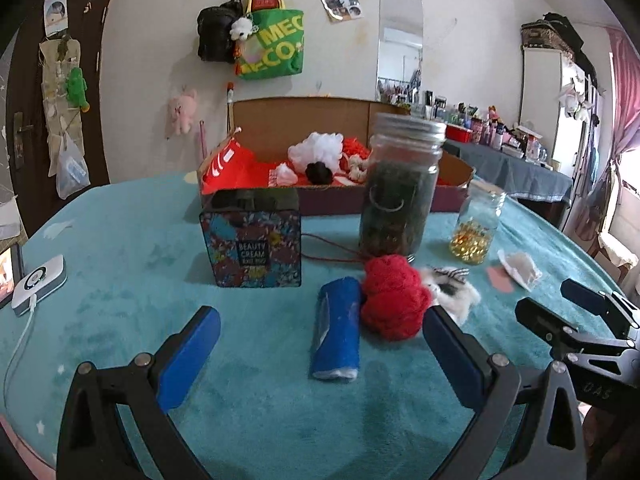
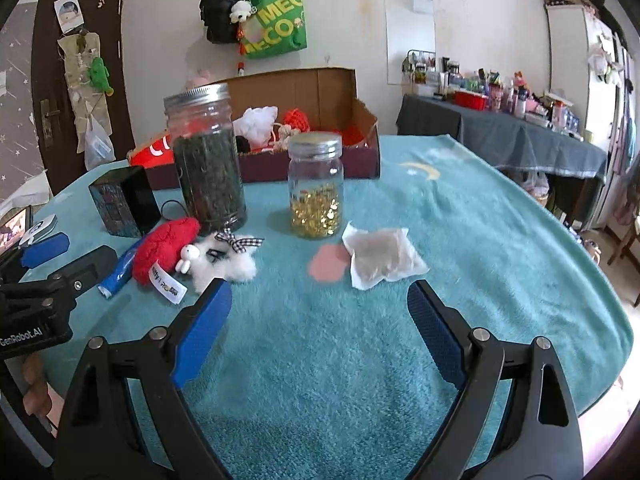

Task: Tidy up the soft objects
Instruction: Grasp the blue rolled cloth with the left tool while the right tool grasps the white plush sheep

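Note:
A rolled blue cloth (image 1: 337, 330) lies on the teal blanket, and my left gripper (image 1: 320, 330) stands open around it without touching. A red knitted plush (image 1: 394, 296) (image 2: 166, 250) rests against the roll. A white fluffy toy with a checked bow (image 2: 226, 258) (image 1: 452, 286) lies beside the plush. A white pouch (image 2: 382, 258) (image 1: 520, 268) lies ahead of my right gripper (image 2: 320, 298), which is open over bare blanket. The cardboard box (image 1: 280, 120) (image 2: 320, 92) at the back holds several white, red and black soft things.
A tall jar of dark leaves (image 1: 400, 188) (image 2: 208, 160), a small jar of gold beads (image 2: 316, 188) (image 1: 476, 228) and a patterned tin (image 1: 252, 240) (image 2: 124, 204) stand between the soft things and the box. A white device with a cable (image 1: 38, 284) lies at far left.

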Demonstrator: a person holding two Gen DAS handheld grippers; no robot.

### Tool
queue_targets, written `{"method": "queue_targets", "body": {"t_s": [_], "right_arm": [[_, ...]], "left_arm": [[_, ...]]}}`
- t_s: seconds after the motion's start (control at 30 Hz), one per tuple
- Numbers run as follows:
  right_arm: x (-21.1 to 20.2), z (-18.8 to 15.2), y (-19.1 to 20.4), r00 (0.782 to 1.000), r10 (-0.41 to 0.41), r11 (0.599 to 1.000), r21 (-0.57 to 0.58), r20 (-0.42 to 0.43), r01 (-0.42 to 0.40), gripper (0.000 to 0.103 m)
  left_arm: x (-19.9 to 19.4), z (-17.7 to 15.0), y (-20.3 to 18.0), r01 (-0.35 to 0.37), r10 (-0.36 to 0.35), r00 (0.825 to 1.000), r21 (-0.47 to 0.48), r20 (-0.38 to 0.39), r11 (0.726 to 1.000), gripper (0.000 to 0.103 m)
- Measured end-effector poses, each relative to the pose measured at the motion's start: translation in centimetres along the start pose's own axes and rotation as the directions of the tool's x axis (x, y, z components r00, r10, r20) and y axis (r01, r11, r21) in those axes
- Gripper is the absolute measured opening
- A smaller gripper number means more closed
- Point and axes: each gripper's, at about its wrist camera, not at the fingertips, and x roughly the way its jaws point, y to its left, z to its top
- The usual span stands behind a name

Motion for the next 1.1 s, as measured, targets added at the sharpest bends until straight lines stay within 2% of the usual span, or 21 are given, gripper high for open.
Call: {"method": "queue_targets", "body": {"t_s": [0.27, 0.43, 0.57, 0.73, 0.83, 0.93, 1.03, 1.1], "right_arm": [[1.1, 0.9, 0.7, 0.998, 0.048, 0.999, -0.01, -0.05, -0.049, 0.09], [2.3, 2.4, 1.0, 0.986, 0.118, 0.993, 0.01, -0.118, -0.118, 0.09], [4.4, 3.8, 1.2, 0.961, 0.18, 0.983, 0.005, -0.212, -0.183, 0.09], [6.8, 5.1, 1.6, 0.908, 0.25, 0.964, -0.004, -0.335, -0.266, 0.09], [7.5, 5.1, 2.3, 0.902, 0.232, 0.961, -0.055, -0.365, -0.27, 0.09], [7.9, 5.0, 3.2, 0.906, 0.205, 0.957, -0.118, -0.37, -0.265, 0.09], [8.2, 4.9, 3.7, 0.905, 0.211, 0.949, -0.143, -0.369, -0.28, 0.09], [8.0, 4.8, 4.1, 0.904, 0.222, 0.94, -0.165, -0.366, -0.297, 0.086]], "left_arm": [[1.1, 0.2, 1.0, -0.001, 0.0, 0.997, -0.01, -0.075, 1.0, 0.103], [1.8, 0.8, 1.0, -0.006, 0.013, 0.99, 0.051, -0.14, 0.999, 0.103], [2.8, 1.5, 1.1, 0.027, -0.005, 0.98, 0.104, -0.2, 0.994, 0.103], [3.9, 1.7, 1.4, 0.061, -0.022, 0.964, 0.14, -0.266, 0.988, 0.103], [4.7, 1.7, 1.7, 0.077, -0.031, 0.955, 0.148, -0.296, 0.986, 0.102], [5.6, 2.0, 2.0, 0.118, -0.071, 0.941, 0.124, -0.33, 0.985, 0.09], [5.7, 2.2, 1.8, 0.148, -0.098, 0.942, 0.133, -0.322, 0.98, 0.076], [5.7, 2.3, 1.6, 0.186, -0.138, 0.939, 0.13, -0.315, 0.974, 0.055]]}}
